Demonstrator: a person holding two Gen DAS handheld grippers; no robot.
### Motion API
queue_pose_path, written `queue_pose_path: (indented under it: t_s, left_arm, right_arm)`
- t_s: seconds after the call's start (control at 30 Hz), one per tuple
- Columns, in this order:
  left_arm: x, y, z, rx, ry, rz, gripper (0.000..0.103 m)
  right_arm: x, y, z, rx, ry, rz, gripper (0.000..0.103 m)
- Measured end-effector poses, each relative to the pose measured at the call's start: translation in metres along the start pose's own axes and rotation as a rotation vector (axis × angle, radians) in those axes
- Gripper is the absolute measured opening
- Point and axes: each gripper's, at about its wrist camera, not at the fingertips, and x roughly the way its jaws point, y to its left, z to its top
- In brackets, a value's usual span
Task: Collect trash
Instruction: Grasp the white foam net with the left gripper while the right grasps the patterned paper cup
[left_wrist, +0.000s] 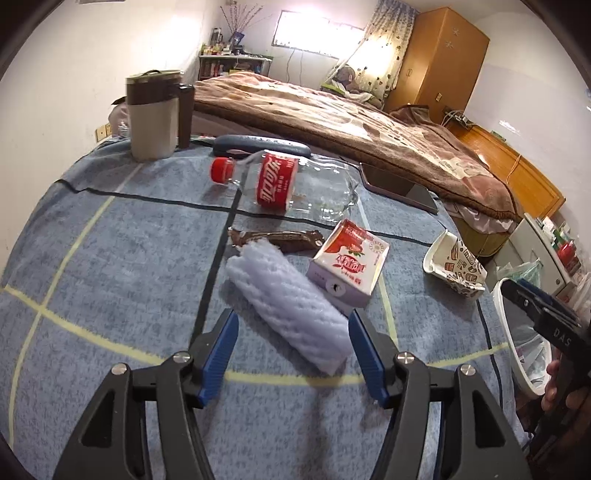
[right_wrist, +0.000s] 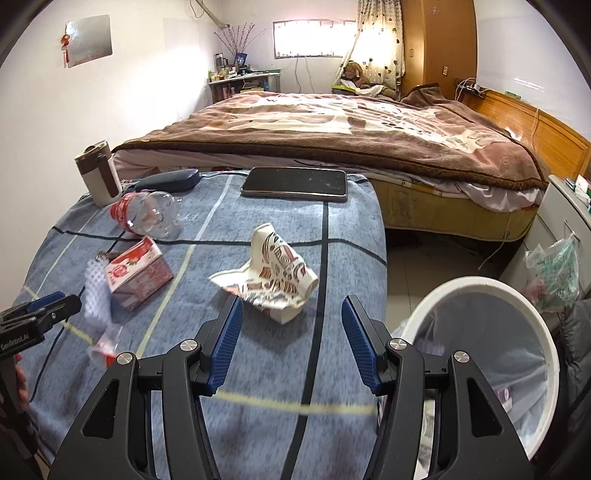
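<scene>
Trash is scattered over a table covered by a blue checked cloth (right_wrist: 258, 369), and more is seen inside the white bin (right_wrist: 532, 302) beside the table's right edge. A pale foam net sleeve (left_wrist: 291, 306) is framed between the blue pads of the left gripper (left_wrist: 291, 328). Its near end lies between the fingertips, but contact with either pad cannot be made out, and nothing is seen to be clamped. The jaws are held apart, roughly the sleeve's width. In the right wrist view the same sleeve (right_wrist: 96, 291) is blurred just beside that gripper's tip.

The right gripper (right_wrist: 291, 314) is held with its jaws wide apart and empty. A crushed paper cup (right_wrist: 273, 273) with a brown pattern lies just ahead of its fingertips, untouched by either pad. In the left wrist view this cup (left_wrist: 456, 267) is found near the table's right edge, close to the bin (left_wrist: 517, 354).

A small pink and white carton (left_wrist: 349, 264) rests just beside the sleeve on its right. A brown wrapper (left_wrist: 280, 238) lies behind the sleeve's far end. Farther back an empty clear bottle (left_wrist: 284, 181) with a red cap and red label lies on its side. A beige and brown mug (left_wrist: 155, 114), a dark case (left_wrist: 262, 146) and a phone (right_wrist: 295, 182) are set along the far edge of the table.
</scene>
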Motion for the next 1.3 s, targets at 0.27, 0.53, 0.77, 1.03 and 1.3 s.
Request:
queue_pose_path:
  t_s: [0.27, 0.53, 0.77, 1.03, 1.3]
  left_arm:
    - [0.02, -0.006, 0.007, -0.006, 0.032, -0.003, 0.064]
    - [0.031, 0.0, 0.006, -0.035, 0.061, -0.005, 0.064]
    - [0.037, 0.01, 0.004, -0.065, 0.07, 0.003, 0.064]
    - [0.028, 0.021, 0.002, -0.084, 0.051, 0.024, 0.053]
    - [0.019, 0.028, -0.002, -0.076, 0.016, 0.051, 0.028]
  right_arm:
    - [0.024, 0.0, 0.009, -0.019, 0.031, 0.02, 0.057]
    - [0.044, 0.005, 0.013, -0.048, 0.076, 0.031, 0.057]
    - [0.053, 0.005, 0.012, -0.014, 0.095, 0.066, 0.057]
    - [0.054, 0.007, 0.009, -0.002, 0.1, 0.082, 0.034]
    - [0.05, 0.011, 0.004, 0.0, 0.088, 0.076, 0.031]
